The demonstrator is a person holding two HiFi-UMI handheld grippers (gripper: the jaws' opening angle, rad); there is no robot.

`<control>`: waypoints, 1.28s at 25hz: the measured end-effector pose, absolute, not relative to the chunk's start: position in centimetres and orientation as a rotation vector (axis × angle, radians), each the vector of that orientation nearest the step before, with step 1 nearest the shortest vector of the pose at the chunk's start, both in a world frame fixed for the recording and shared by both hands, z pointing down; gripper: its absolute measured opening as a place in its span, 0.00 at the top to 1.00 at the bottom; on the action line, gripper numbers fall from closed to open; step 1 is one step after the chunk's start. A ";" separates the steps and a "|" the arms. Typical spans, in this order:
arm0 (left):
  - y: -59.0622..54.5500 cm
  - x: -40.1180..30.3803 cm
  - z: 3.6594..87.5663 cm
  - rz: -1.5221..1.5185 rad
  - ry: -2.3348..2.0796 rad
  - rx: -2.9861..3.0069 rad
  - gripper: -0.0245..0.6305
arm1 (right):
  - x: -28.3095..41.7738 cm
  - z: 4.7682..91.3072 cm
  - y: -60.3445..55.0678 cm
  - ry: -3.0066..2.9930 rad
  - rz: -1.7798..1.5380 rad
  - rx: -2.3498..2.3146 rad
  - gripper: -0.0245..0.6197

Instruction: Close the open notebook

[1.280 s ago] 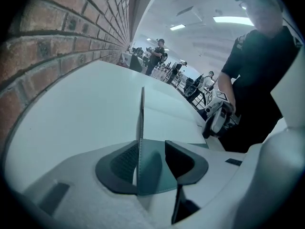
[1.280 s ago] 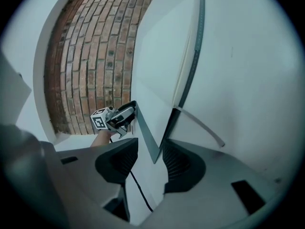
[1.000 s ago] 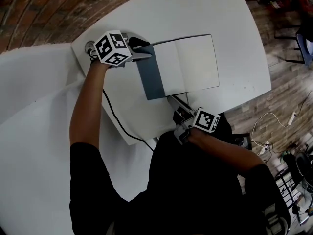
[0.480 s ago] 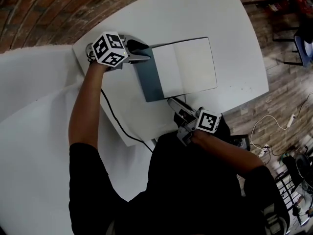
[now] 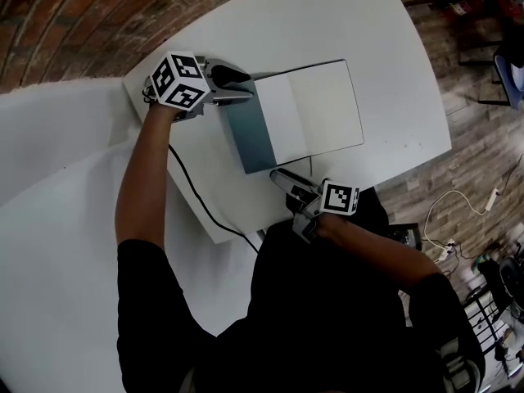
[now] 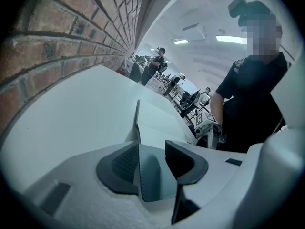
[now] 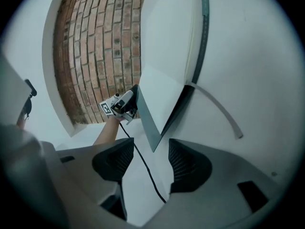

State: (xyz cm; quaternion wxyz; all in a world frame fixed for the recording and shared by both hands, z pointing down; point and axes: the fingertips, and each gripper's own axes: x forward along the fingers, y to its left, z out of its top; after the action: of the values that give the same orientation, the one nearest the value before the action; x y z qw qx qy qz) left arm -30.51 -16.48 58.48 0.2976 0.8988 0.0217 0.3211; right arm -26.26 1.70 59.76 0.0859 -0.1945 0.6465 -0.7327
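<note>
Holding up the cover of the open notebook (image 5: pixel 315 109) on the white bench (image 5: pixel 327 23).
The left gripper (image 5: pixel 241 88) is clamped on a corner of the grey-blue cover (image 5: pixel 250 133), which stands tilted above the pages. The right gripper (image 5: pixel 278 175) sits just beside the notebook's near corner; its jaws have just been opening and stand wide, pressing on nothing.

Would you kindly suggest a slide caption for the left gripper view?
Left gripper clamps the raised blue-grey cover of the open notebook on the white table.

Overhead, two low views; notebook (image 5: pixel 307 109) probably shared
</note>
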 end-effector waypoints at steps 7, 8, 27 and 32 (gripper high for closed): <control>-16.5 -30.4 57.9 0.835 0.047 2.399 0.70 | -26.1 60.5 0.7 1.824 -2.186 -0.621 0.66; -16.5 -30.4 57.9 0.836 0.046 2.404 0.70 | -25.9 60.5 0.8 1.818 -2.183 -0.620 0.71; -17.7 -34.8 49.6 0.564 -0.471 2.427 0.70 | -22.4 57.8 1.1 1.779 -2.227 -0.430 0.88; -13.4 -35.7 49.7 0.477 -0.722 2.208 0.70 | -21.3 57.5 1.1 1.788 -2.270 -0.393 0.88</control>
State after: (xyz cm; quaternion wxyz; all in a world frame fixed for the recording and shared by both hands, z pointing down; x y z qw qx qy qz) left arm -35.73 -13.43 49.71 0.3757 0.8628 -0.2824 0.1865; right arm -21.26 1.10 57.52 0.1124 -0.1339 0.6092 -0.7735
